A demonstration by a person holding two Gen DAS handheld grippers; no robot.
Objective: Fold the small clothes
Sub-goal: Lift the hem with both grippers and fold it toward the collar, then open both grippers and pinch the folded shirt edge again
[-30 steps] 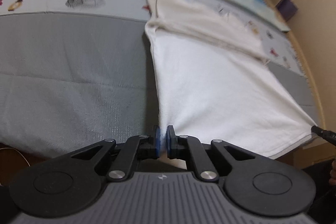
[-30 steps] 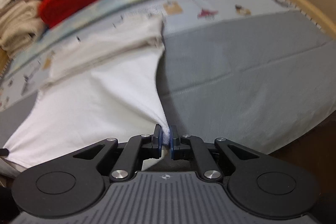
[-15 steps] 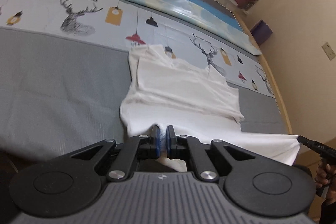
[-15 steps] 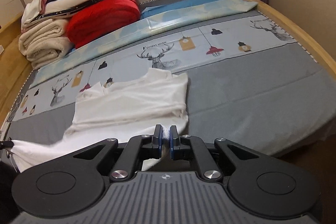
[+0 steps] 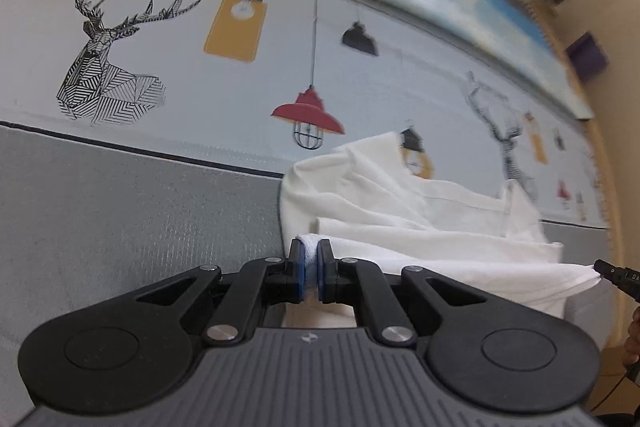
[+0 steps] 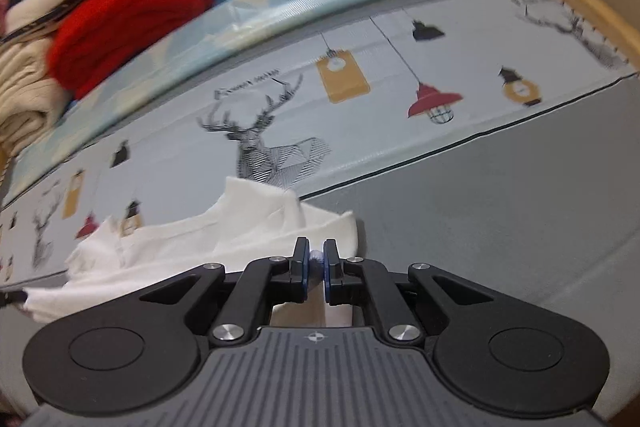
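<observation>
Both the left gripper [image 5: 310,267] and right gripper [image 6: 316,271] have jaws clenched on one edge of the white cotton garment [image 5: 420,219], which lies half-folded on the grey deer-print bed cover [image 5: 140,207] at 12 o'clock.

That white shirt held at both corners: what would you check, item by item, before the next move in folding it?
1. Left tongs clamped on the white shirt: ok.
2. Right tongs clamped on its other corner: ok.
3. Held edge stretched evenly between both tongs: ok, it runs taut.
4. Lower half lying over the upper half: ok, layers overlap.
5. Fold smooth: not ok, the far layers look rumpled.
6. Bedspread beside the shirt free of other items: ok nearby; the red blanket sits far back.
</observation>
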